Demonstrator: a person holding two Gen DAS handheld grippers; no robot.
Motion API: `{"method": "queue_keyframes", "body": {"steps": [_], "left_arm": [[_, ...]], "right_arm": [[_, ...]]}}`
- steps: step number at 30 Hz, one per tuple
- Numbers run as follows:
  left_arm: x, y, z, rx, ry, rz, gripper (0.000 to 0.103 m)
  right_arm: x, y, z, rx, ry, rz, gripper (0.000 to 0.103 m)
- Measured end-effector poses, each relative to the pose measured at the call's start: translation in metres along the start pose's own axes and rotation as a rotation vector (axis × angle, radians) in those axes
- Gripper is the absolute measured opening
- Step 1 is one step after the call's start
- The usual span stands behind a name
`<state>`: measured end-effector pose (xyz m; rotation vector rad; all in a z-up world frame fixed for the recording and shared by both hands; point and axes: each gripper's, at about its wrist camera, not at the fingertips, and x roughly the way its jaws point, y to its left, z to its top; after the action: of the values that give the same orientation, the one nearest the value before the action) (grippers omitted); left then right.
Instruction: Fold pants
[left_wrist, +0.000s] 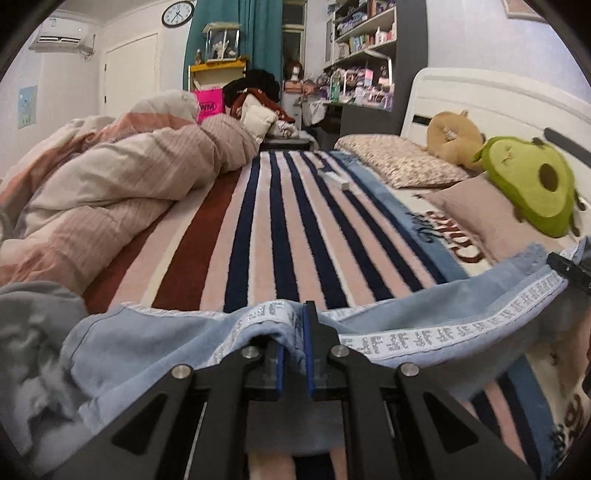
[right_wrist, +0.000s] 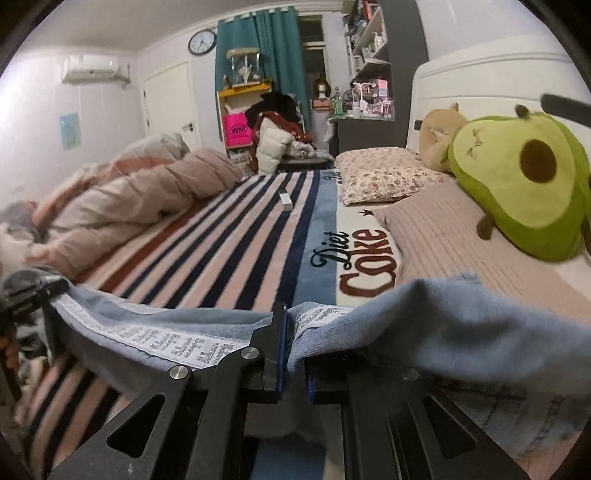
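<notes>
The light blue pants with a white lettered side stripe hang stretched between both grippers above the striped blanket. In the left wrist view my left gripper is shut on the pants' edge, and cloth is bunched over its left finger. My right gripper shows at the right edge, holding the other end. In the right wrist view my right gripper is shut on the pants, which drape over its right finger. The left gripper grips the far end of the cloth at the left edge.
A striped blanket covers the bed, with a small white box lying on it. A crumpled duvet is heaped at the left. Pillows, an avocado plush and the headboard stand at the right.
</notes>
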<state>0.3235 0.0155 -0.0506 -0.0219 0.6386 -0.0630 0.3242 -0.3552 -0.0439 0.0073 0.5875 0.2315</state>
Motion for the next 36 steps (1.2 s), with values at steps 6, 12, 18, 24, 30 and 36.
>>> {"method": "queue_keyframes", "body": {"steps": [6,12,18,24,30,36], "left_arm": [[0.067,0.003,-0.008,-0.006,0.099,0.084,0.012],[0.066,0.013,-0.006,-0.053,0.078,0.09,0.04],[0.061,-0.004,0.011,0.006,0.046,0.065,0.085],[0.069,-0.003,0.021,0.0,0.058,0.089,0.095],[0.06,0.003,0.022,-0.053,0.089,0.058,0.102],[0.024,0.0,0.021,-0.034,0.032,0.065,0.102]], "right_arm": [[0.065,-0.006,0.001,-0.004,0.07,-0.033,0.009],[0.079,-0.008,-0.001,-0.016,0.097,-0.022,0.062],[0.034,-0.013,0.008,-0.101,0.037,-0.112,0.076],[-0.006,-0.042,-0.015,-0.051,0.083,-0.203,0.076],[-0.041,-0.081,-0.041,0.064,0.081,-0.259,0.082],[-0.068,-0.088,-0.06,0.139,0.028,-0.239,0.083]]}}
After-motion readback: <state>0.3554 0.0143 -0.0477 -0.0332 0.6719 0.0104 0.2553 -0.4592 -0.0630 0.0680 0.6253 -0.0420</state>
